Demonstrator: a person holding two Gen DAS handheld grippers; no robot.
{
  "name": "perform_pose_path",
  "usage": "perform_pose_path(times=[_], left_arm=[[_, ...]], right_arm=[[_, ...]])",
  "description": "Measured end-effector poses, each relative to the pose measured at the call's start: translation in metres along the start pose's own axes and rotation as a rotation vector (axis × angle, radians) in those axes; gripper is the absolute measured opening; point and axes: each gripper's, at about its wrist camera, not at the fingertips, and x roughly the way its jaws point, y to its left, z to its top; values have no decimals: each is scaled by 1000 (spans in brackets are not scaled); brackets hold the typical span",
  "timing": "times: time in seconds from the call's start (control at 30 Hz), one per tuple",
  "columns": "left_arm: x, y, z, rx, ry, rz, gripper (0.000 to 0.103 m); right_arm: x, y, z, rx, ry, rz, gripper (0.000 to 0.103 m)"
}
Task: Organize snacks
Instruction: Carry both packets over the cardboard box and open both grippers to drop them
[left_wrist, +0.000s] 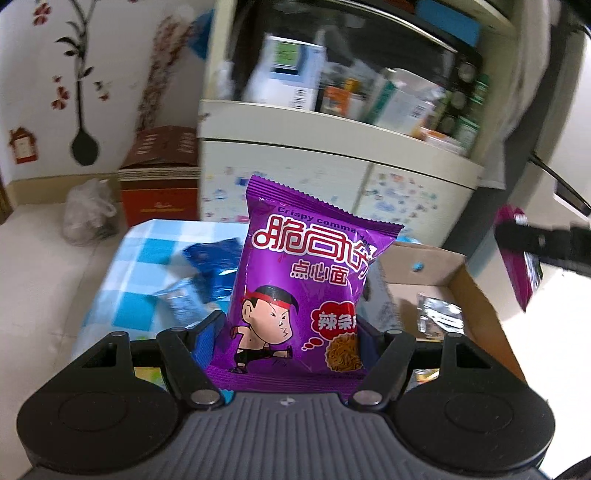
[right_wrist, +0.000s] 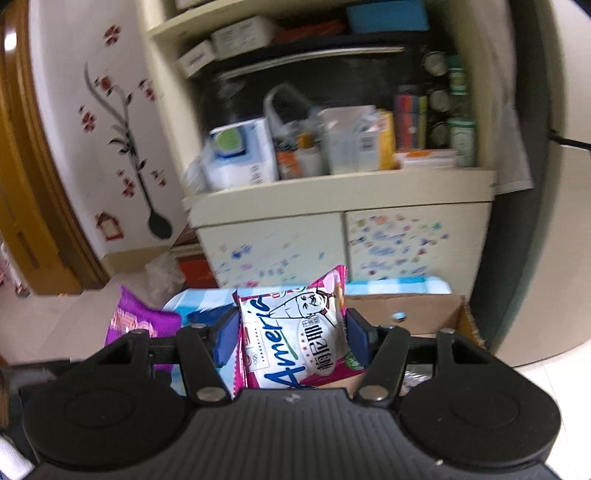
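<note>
While the left gripper (left_wrist: 286, 332) clamps a purple noodle-snack bag (left_wrist: 310, 273) upright between its blue pads, the right gripper (right_wrist: 291, 332) pinches a pink-and-white snack packet (right_wrist: 295, 332) the same way. Both bags hang above a blue-checked tablecloth (left_wrist: 129, 273), just beside an open cardboard box (left_wrist: 476, 291) holding a silvery wrapper (left_wrist: 439, 314). Blue packets (left_wrist: 210, 262) lie on the cloth.

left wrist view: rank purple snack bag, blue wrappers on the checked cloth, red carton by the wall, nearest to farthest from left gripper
1. purple snack bag, clamped in the left gripper.
2. blue wrappers, left of the bag on the checked cloth.
3. red carton, far left on the floor by the wall.
</note>
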Motion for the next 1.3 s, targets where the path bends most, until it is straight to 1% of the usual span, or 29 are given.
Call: perform_pose_path(times=[0.27,0.4,0.5,0.63,0.83,1.07,1.17,1.27,1.3], left_arm=[[16,-40,-10,75,-10,-125,76],[22,-68,-19,158,-10,-195,76],[28,-85,-28,212,-1,-232,76],[37,-97,-36,235,24,-267,76],[46,-110,-41,261,41,-290,76],[56,-121,-44,293,68,-280,76],[57,-125,-46,308,78,-272,78],[52,-129,-45,327,55,-261,90],[50,-130,-45,334,47,-253,96]], right_arm=[[-8,-35,5,112,-24,-100,61],[-10,-50,3,171,-23,-134,61],[-10,-59,2,201,-20,-157,61],[-10,-66,0,228,-20,-179,61],[-7,-72,-2,250,-6,-190,61],[0,-80,-6,281,14,-217,61],[5,-82,-7,289,26,-236,61],[11,-87,-9,320,46,-250,65],[12,-88,-9,329,49,-255,70]])
